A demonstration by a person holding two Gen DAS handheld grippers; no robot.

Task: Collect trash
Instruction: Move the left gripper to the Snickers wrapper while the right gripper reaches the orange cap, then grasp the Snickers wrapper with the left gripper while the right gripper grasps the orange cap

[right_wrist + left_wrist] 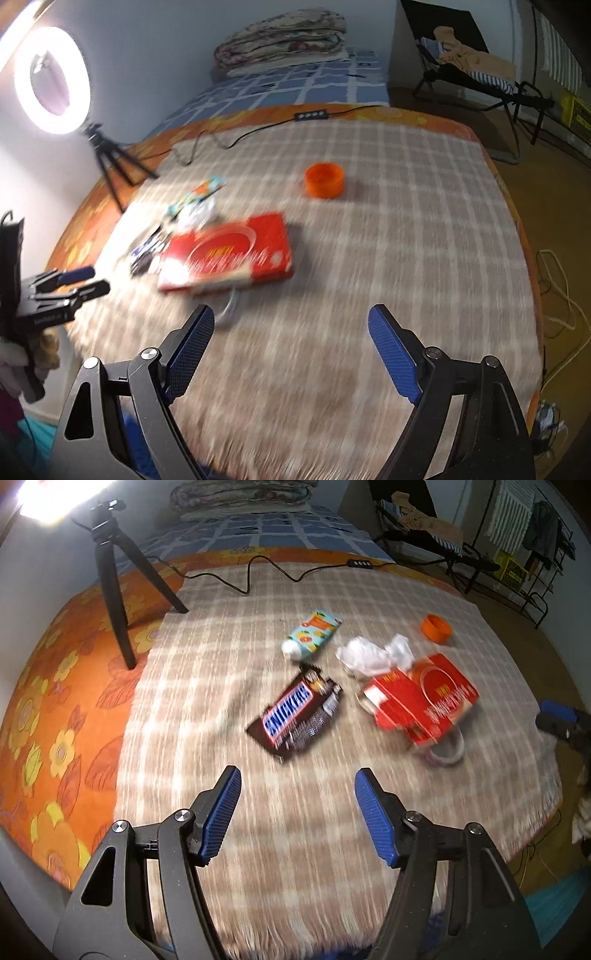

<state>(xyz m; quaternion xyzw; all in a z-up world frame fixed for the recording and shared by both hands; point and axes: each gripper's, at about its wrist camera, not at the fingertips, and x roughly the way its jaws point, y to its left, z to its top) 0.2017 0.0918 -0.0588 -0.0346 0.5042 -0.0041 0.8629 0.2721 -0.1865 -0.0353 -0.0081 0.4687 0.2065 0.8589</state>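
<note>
On a checked beige blanket [295, 830] lie a brown Snickers wrapper [295, 714], a teal patterned tube [312, 635], a crumpled white plastic wrap [375, 655], a red carton [421, 698] resting on a tape roll [447, 751], and an orange cup [436, 627]. My left gripper [297, 779] is open and empty, just short of the Snickers wrapper. My right gripper [291, 314] is open and empty, short of the red carton [229, 251]; the orange cup [325, 180] stands farther back. The left gripper [79, 280] shows at the right wrist view's left edge.
A black tripod [110, 590] with a ring light [51, 79] stands at the left on the orange flowered sheet [55, 701]. A black cable [258, 572] crosses the blanket's far edge. Folded bedding [284, 37] lies behind. A folding chair [480, 74] stands on the floor at right.
</note>
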